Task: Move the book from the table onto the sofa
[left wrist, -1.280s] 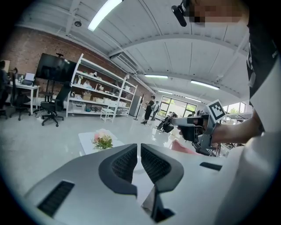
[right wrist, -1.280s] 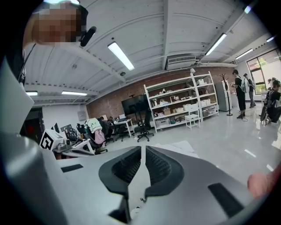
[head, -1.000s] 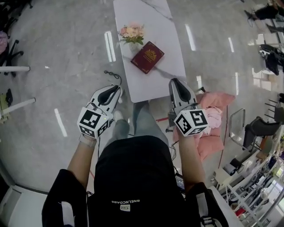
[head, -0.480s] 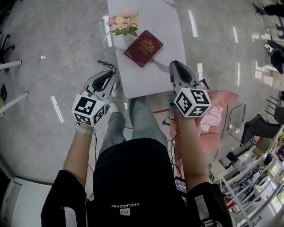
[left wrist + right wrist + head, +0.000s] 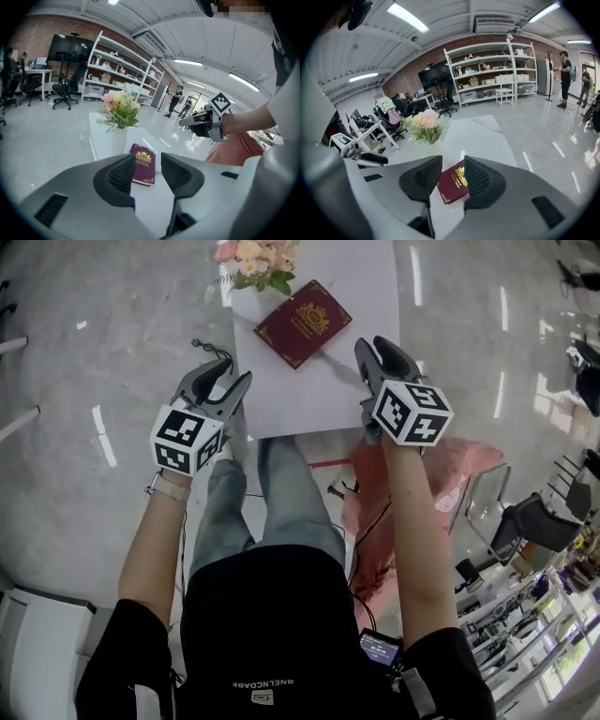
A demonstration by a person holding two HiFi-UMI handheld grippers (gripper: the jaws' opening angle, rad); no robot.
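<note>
At the bottom of the head view, the person (image 5: 272,615) in a black top and grey trousers, bare forearms reaching up the frame. In each hand a gripper, a marker cube (image 5: 186,439) at its near end.

Left of centre, the left gripper (image 5: 228,374), at the near left edge of the counter (image 5: 309,395); jaws apart, just opened wider, nothing between the pads. Right of centre, the right gripper (image 5: 373,345), over the counter's right edge; jaws likewise apart, just opened wider, pads on nothing. Low at the right, beside the right forearm, pink fabric (image 5: 450,465) down on the floor (image 5: 112,334), kind unclear.

Beyond both grippers, upper centre of the head view, the book (image 5: 303,322): dark red with a gold emblem, closed, flat on the white counter, askew to its edges, apart from both grippers. Seen in each gripper view through the gap of that gripper's jaws, well short of the pads.

Further up and to the left, near the book, a white vase (image 5: 118,143) upright on the counter, holding pink and cream flowers (image 5: 253,257) with green leaves.

Farthest, in the gripper views, white shelving (image 5: 487,70) against a brick wall (image 5: 408,72)
</note>
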